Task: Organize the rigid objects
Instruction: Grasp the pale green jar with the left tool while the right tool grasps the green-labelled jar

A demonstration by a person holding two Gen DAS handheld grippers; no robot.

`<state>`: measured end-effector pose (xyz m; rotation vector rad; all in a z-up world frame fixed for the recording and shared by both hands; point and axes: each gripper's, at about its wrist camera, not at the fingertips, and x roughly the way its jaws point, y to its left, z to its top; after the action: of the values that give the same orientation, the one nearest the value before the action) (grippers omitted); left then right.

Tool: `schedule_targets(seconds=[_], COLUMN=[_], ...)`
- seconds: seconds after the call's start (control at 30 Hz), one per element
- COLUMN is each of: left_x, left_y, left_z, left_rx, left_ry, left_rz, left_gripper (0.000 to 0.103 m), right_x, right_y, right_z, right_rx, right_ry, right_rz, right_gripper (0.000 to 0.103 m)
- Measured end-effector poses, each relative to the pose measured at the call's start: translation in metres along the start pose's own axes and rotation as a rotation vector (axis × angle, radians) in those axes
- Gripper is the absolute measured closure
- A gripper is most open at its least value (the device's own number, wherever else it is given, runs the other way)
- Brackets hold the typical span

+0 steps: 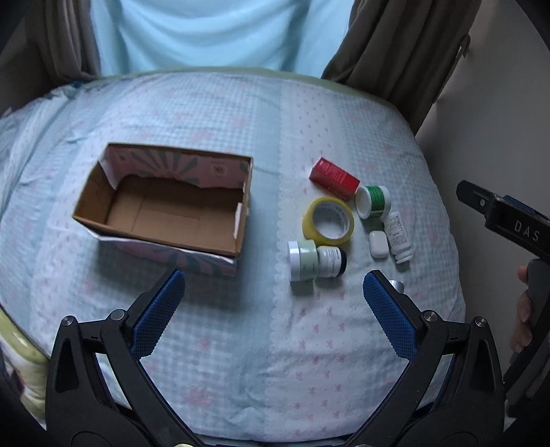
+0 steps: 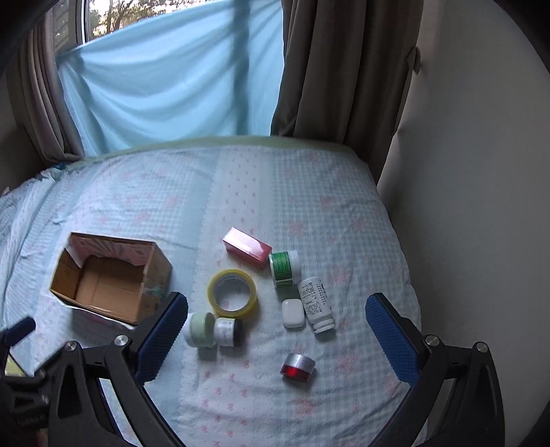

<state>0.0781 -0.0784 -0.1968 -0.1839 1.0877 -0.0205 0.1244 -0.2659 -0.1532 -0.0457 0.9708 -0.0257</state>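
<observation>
Small containers [image 2: 261, 302] lie ahead of spread right gripper [image 2: 276, 313], untouched.

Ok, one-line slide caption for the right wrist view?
Open right gripper above a bedspread with jars, tape and bottles beside an empty box.

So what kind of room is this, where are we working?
Most likely a bedroom: the work surface is a bed with a blue checked quilt, set against a window hung with brown curtains and a pale blue sheet. A cardboard box and small containers lie on the quilt.
</observation>
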Motion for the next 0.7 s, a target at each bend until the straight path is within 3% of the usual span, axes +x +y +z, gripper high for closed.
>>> schedule_targets(seconds=[0.3, 0.7], left_x=[0.126, 0.219], left_y=[-0.029, -0.034], left_z=[0.001, 0.009], left_rx=[-0.028, -0.052], left_ry=[0.160, 0.324], left_rz=[0.010, 0.058], left_gripper=[0.001, 0.014], right_x=[0.119, 0.242], right_y=[-0.015, -0.010], right_z=[0.014, 0.015], right_rx=[-0.071, -0.134], right_ry=[0.100, 0.255], right_rz=[-0.019, -0.005], right_gripper=[0.000, 0.000])
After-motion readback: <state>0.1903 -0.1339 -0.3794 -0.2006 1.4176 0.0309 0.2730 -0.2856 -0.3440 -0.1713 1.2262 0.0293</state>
